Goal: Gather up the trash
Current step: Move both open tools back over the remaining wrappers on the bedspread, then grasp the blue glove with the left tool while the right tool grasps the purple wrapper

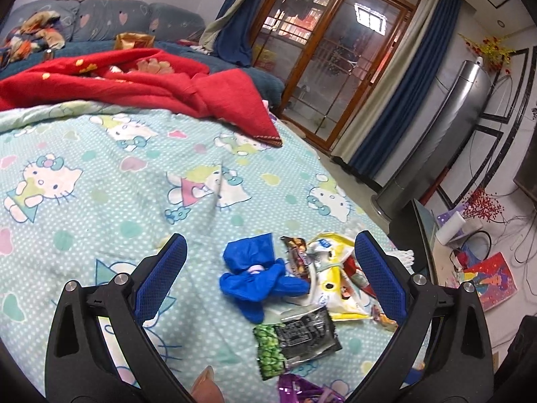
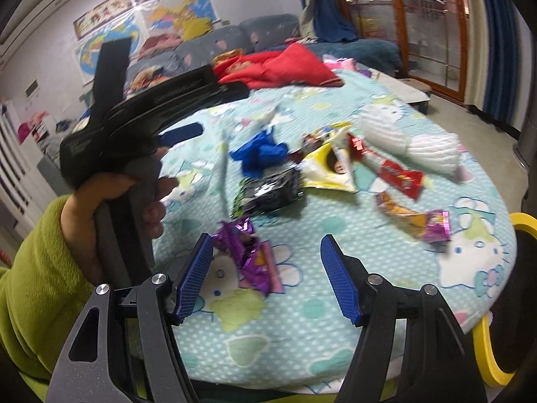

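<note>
Both grippers stand wide open with nothing between their blue pads. Left gripper (image 1: 270, 265) hangs over the trash pile on the round bed (image 1: 100, 174), which wears a pale green cartoon-cat sheet; its jaws are spread far enough to bracket several pieces at once, yet touch none of them as far as the left wrist view shows. Between its fingers lie a crumpled blue cloth-like wad (image 1: 258, 280), a yellow and white snack bag (image 1: 330, 278) just beside it, and nearer the camera a black and green pea packet (image 1: 295, 342). A purple foil wrapper (image 1: 302, 391) shows at the bottom edge of that view. Right gripper (image 2: 266, 270) is likewise released, its jaws apart and low over the sheet, with the purple foil wrapper (image 2: 246, 255) lying between them, close to the left pad; whether that pad touches the foil cannot be told, as the picture is blurred. From the right wrist view the pile spreads farther across the bed: a red wrapper (image 2: 392, 171), an orange and purple wrapper (image 2: 416, 220) lying apart toward the bed's edge, and a white ribbed plush thing (image 2: 419, 147) behind them. A left hand (image 2: 110, 201) in a lime green sleeve grips the handle of the other tool. A red blanket (image 1: 151, 80) lies bunched at the far side of the bed.
</note>
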